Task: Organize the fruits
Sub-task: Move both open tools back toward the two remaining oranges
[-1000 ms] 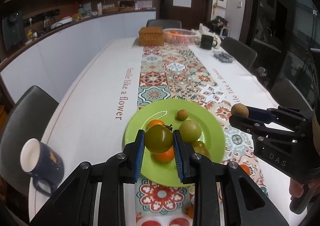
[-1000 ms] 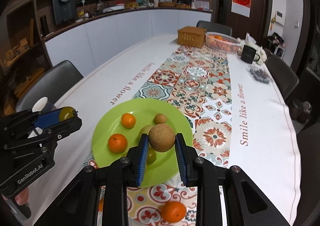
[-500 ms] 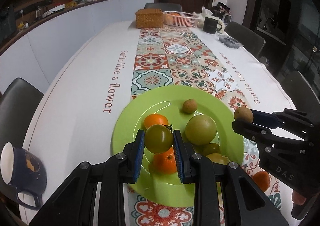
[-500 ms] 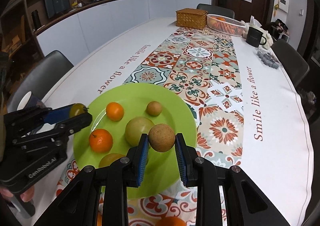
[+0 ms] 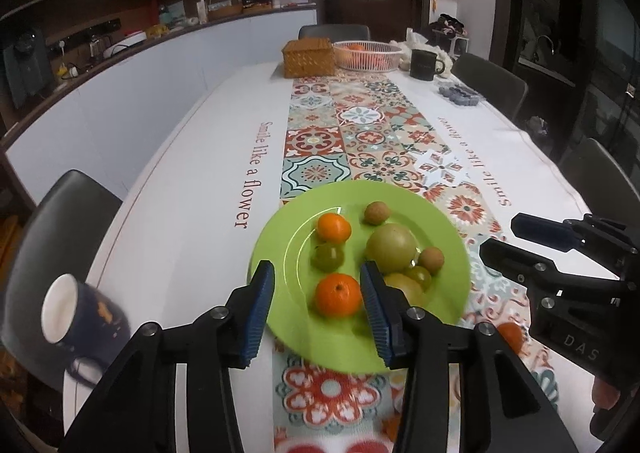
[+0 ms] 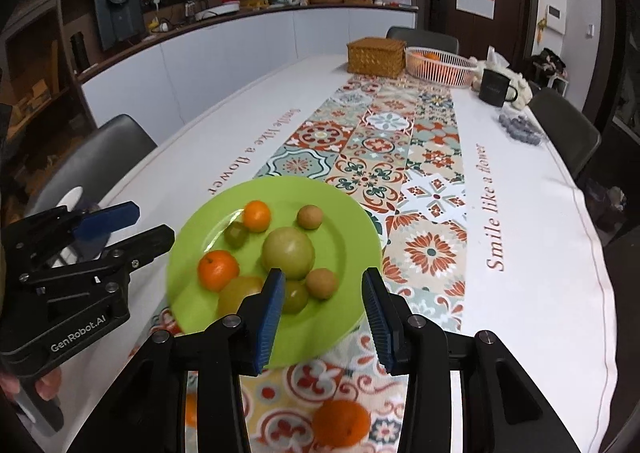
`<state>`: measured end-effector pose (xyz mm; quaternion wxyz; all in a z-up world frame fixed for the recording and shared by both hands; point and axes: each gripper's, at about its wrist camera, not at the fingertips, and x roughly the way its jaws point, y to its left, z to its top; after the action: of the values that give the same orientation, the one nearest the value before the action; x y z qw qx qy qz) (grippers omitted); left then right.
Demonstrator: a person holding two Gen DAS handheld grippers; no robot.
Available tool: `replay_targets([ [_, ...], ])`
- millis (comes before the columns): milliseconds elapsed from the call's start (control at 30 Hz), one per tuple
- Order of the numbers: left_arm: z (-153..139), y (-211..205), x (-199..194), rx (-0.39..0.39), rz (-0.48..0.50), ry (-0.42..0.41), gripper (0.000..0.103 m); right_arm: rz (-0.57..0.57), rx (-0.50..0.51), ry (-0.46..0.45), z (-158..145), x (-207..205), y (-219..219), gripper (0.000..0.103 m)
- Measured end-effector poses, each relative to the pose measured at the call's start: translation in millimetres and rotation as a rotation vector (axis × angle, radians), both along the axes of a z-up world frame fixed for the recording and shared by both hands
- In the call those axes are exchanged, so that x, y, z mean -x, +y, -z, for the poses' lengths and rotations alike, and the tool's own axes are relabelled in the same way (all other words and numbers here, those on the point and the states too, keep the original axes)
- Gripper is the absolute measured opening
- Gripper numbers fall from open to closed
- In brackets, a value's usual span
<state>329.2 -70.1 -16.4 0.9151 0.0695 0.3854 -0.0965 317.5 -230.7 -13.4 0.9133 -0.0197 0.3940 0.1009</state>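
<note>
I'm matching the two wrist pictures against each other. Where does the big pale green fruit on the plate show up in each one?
Left wrist: the big pale green fruit sits right of centre on the green plate, just above the right fingertip.
Right wrist: it lies mid-plate, just above the left fingertip.
Shared landmark: the wicker box at the table's far end.

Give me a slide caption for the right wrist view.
Right gripper opening, empty, above a green plate of fruit.
</note>
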Motion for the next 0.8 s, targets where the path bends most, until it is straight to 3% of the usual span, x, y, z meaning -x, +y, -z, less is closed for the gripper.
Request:
replay_targets([
  [200, -28, 1, 38, -0.006, -0.023, -0.053, 0.058, 0.025, -0.020, -0.069, -29, 42, -5, 0.041],
  [400, -43, -1, 76, 0.005, -0.015, -0.057, 0.062, 0.053, -0.058, -0.105, -48, 81, -12, 0.044],
  [800, -36, -7, 133, -0.004, -0.016, -0.047, 0.066, 0.065, -0.066, -0.087, -38, 130, -23, 0.052],
])
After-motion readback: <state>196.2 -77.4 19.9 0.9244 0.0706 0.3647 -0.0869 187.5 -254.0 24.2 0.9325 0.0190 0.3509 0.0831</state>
